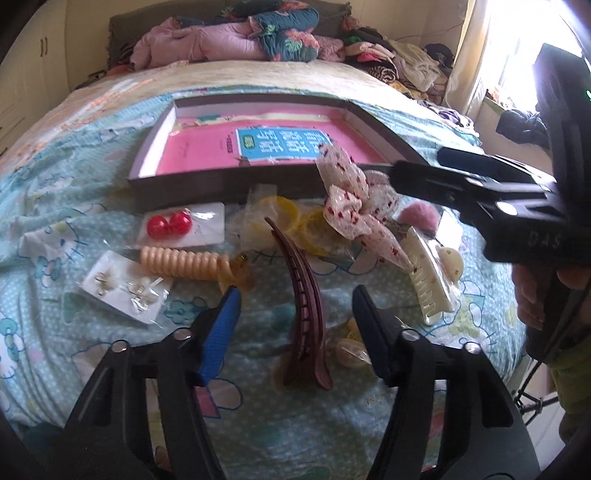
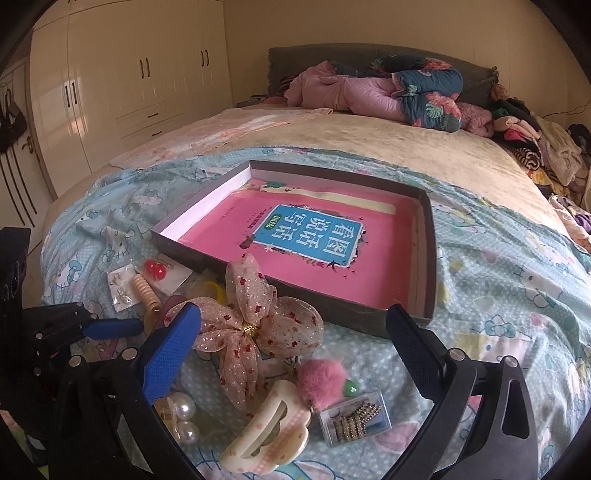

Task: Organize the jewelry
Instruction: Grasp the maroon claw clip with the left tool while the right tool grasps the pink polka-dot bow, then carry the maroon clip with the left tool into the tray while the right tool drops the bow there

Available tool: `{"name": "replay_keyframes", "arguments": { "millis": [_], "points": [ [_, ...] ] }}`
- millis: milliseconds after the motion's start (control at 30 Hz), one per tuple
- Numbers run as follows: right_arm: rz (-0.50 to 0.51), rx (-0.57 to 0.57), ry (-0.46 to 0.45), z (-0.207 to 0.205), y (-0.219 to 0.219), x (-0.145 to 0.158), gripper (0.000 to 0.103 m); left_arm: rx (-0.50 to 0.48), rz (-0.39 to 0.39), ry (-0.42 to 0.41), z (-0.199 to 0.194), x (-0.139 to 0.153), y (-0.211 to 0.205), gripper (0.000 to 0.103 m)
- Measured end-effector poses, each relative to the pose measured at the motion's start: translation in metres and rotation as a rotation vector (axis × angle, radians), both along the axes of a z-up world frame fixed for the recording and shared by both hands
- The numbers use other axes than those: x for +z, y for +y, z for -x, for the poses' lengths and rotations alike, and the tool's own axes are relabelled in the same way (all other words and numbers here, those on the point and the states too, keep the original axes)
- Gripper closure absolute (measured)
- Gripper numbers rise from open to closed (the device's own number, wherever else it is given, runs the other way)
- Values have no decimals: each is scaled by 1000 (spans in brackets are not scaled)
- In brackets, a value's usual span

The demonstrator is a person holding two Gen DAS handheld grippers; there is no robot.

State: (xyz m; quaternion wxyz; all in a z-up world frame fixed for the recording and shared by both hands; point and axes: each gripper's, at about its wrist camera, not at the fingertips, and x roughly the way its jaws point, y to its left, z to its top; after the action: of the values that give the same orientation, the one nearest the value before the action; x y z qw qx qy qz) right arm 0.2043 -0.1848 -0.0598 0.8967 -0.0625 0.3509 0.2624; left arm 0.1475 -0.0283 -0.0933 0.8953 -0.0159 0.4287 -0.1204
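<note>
I'm looking across a wide bed (image 2: 388, 162) spread with a pale blue cartoon-print sheet (image 2: 498, 266) over a cream quilted cover (image 1: 258, 74). At its dark headboard (image 2: 332, 55) lie bundled pink and floral quilts (image 2: 388, 92), with a heap of mixed clothes (image 2: 535, 147) on the right. Cream wardrobe doors with dark handles (image 2: 129, 74) fill the left wall; plain beige walls (image 2: 369, 26) run behind. Strong daylight pours through a curtained window (image 1: 517, 48) at the far right.

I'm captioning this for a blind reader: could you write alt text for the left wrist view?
The left tool hangs open over a long maroon hair clip on a cartoon-print bedsheet, pads not touching it. Around it lie hair accessories; behind is a shallow box holding a pink book.
</note>
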Motion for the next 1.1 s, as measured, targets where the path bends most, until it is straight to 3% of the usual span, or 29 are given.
{"name": "replay_keyframes", "arguments": {
  "millis": [67,133,200,267,333,467,600,1100],
  "points": [
    [-10,19,34,-8,5,-6,9,-10,6,16,0,-5,-1,66],
    [-15,35,59,-16,11,-11,22,-20,6,23,-1,-8,-2,75],
    [-23,38,83,-23,15,-16,26,-27,15,30,-3,-10,-2,91],
    [-17,38,70,-25,19,-17,28,-38,30,33,-3,-11,-1,95],
    [-8,57,64,-24,23,-17,46,-49,40,23,-1,-9,-1,96],
    [-25,70,109,-26,27,-25,63,-67,49,-15,6,-2,-3,97],
    [-41,86,132,-26,30,-31,94,-66,51,-39,10,7,0,96],
    [-144,-14,18,7,-22,21,98,-51,72,-113,-6,44,11,97]
  ]
}}
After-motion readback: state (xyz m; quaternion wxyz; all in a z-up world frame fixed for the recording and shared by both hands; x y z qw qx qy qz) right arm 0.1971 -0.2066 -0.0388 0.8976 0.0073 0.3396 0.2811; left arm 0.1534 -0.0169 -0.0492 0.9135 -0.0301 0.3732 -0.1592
